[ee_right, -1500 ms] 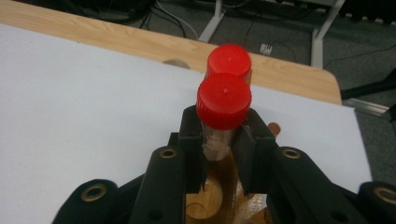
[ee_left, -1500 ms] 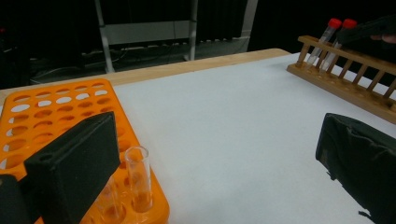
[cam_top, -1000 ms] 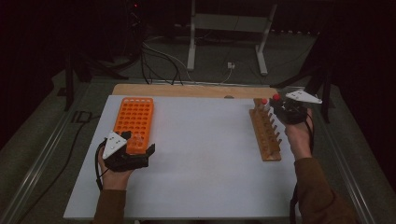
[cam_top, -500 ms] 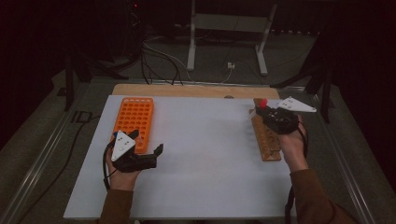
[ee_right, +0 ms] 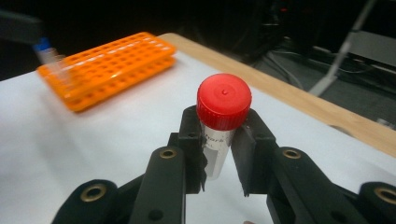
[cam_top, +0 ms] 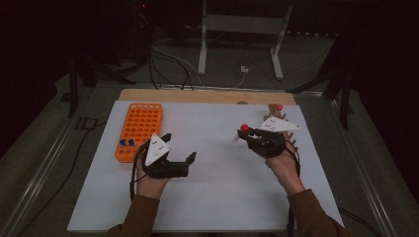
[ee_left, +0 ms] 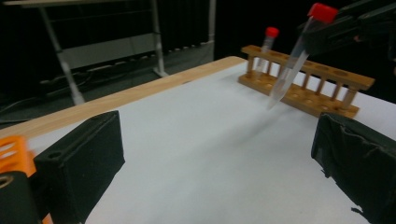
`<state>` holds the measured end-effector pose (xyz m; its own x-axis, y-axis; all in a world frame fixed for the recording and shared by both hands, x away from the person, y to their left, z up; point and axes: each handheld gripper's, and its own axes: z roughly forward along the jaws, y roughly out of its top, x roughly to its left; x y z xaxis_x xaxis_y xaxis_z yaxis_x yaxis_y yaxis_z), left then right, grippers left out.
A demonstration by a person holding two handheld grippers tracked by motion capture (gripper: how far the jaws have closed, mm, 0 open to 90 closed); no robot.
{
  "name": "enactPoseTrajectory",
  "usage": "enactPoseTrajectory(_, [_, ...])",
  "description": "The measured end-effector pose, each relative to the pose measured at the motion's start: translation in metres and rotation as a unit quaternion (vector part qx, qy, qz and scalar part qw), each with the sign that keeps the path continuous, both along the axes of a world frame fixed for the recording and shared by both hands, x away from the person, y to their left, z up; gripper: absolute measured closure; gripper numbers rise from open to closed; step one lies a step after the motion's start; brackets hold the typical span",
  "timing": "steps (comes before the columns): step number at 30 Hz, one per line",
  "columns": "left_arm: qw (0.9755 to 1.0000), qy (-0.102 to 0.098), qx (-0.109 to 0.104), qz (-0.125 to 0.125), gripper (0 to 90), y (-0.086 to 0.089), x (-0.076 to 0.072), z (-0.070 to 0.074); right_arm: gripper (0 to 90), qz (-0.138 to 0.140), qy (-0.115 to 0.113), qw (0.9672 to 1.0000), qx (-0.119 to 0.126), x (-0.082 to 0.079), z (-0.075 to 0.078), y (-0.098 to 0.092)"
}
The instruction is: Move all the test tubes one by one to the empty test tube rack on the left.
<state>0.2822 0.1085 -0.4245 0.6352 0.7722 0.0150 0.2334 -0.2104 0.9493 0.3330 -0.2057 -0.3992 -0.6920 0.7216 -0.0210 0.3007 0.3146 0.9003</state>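
A clear plastic red-capped tube point(ee_right: 222, 122) is pinched by the right gripper point(cam_top: 245, 135) above the white table point(cam_top: 217, 197) centre-right, near the wooden rack point(ee_left: 308, 85); the left gripper point(cam_top: 179, 146) is held spread wide beside the orange rack point(cam_top: 139, 129).

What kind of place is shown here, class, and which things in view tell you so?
Probably a lab-style test bench: a red-capped tube in the right gripper, a wooden tube rack, an orange tube rack, and dark curtains around.

Lab bench, orange tube rack point(cam_top: 139, 129), wooden tube rack point(ee_left: 306, 83), dark curtained surroundings
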Motion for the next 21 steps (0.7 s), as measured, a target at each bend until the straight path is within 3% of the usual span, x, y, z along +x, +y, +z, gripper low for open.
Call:
enactPoseTrajectory(5, [0.9992, 0.006, 0.004, -0.04, 4.0, -0.022, 0.003, -0.001, 74.3, 0.038, 0.02, 0.999, 0.014, -0.008, -0.002, 0.019])
enactPoseTrajectory(12, [0.9956, 0.029, 0.038, -0.08, 4.4, -0.047, 0.005, -0.01, 74.2, 0.084, 0.04, 0.9956, 0.006, -0.018, -0.01, 0.045])
enactPoseTrajectory(17, [0.9937, 0.027, 0.065, -0.087, 20.7, -0.054, 0.004, -0.013, 74.1, 0.109, 0.045, 0.9929, 0.011, -0.023, -0.01, 0.056])
enactPoseTrajectory(21, [0.9927, 0.032, 0.071, -0.092, 42.8, -0.054, 0.004, -0.016, 74.1, 0.118, 0.05, 0.9917, 0.012, -0.025, -0.011, 0.06])
